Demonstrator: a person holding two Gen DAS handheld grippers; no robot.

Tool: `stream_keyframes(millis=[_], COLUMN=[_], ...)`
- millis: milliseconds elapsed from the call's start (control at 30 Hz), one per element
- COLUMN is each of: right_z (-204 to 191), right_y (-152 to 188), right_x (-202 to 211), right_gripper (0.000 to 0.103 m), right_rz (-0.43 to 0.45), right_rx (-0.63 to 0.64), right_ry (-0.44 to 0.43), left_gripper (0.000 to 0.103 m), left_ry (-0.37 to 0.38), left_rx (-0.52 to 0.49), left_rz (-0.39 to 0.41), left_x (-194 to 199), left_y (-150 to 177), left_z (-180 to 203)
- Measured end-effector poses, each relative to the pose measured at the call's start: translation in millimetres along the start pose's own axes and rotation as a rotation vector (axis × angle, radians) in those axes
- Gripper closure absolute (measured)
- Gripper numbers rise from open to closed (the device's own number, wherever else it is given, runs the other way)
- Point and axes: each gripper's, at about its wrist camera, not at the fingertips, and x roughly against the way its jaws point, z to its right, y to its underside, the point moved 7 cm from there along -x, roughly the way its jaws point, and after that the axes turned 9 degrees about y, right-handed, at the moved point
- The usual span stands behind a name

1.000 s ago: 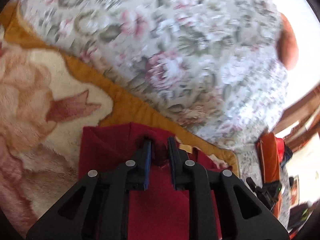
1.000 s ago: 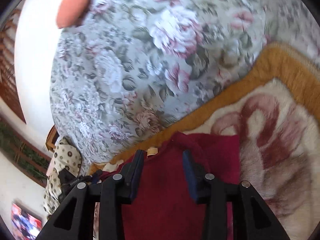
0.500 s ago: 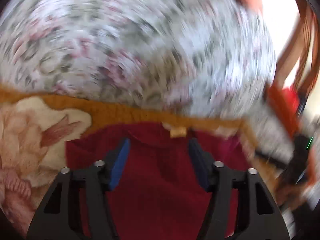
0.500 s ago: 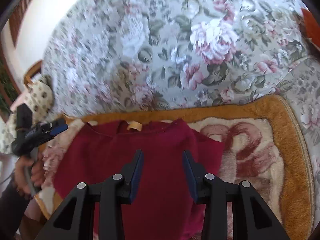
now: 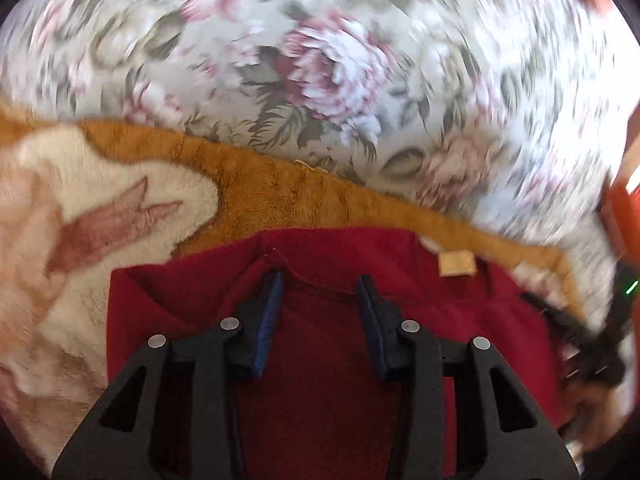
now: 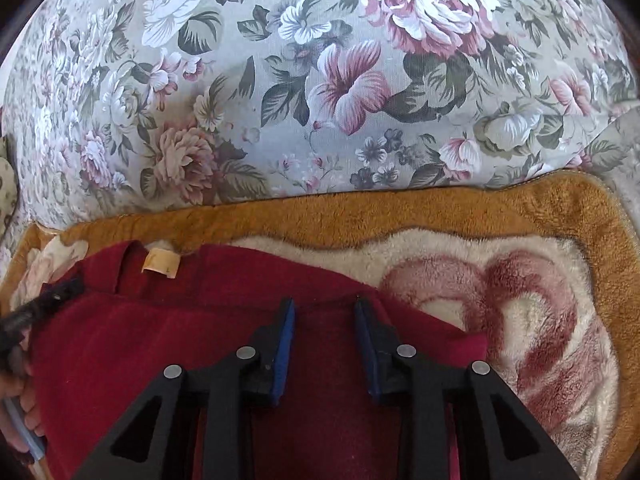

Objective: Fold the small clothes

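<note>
Left wrist view: the left tongs (image 5: pixel 319 284) stand apart and empty over the top edge of the red garment (image 5: pixel 320 400). The right tongs (image 6: pixel 324 310) are likewise apart over the garment's edge at its 2 o'clock side. The garment lies flat on a plush blanket (image 6: pixel 500 216), tan label (image 6: pixel 160 264) at 12 o'clock, floral cushion (image 6: pixel 320 80) beyond. The spreading step looks finished; the next move likely calls for pinching an edge to begin a fold.

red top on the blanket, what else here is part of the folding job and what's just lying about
Part of the job:
- red top, with a tan neck label
- left gripper, open
- right gripper, open

Just lying about:
- plush blanket beneath the top
- floral cushion behind it
</note>
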Motion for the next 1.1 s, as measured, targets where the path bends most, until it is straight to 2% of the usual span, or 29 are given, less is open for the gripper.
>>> stream_keyframes(millis=[67,267,767,1100], right_z=[-2.8,0.0,2.2,6.4], right_y=[0.3,-0.1,1.3,3.0], right_x=[-1.0,-0.5,2.7,2.5], right_gripper=[0.073,0.072,0.072,0.072], right_rz=[0.004,0.005,0.018,0.018], right_rx=[0.021,-0.028,-0.026,-0.065], right_ry=[0.02,-0.04,-0.035,-0.075], left_gripper=[0.067,0.067,0.067,0.067], left_ry=[0.041,0.024,0.015,-0.003], left_rx=[0.038,0.019,0.007,-0.009], left_rz=[0.015,0.028,0.03,0.025], left_x=[3.1,0.0,0.8,-1.4], left_y=[1.3,2.4,3.4,3.1], left_z=[-5.0,-2.6,-1.6,0.6])
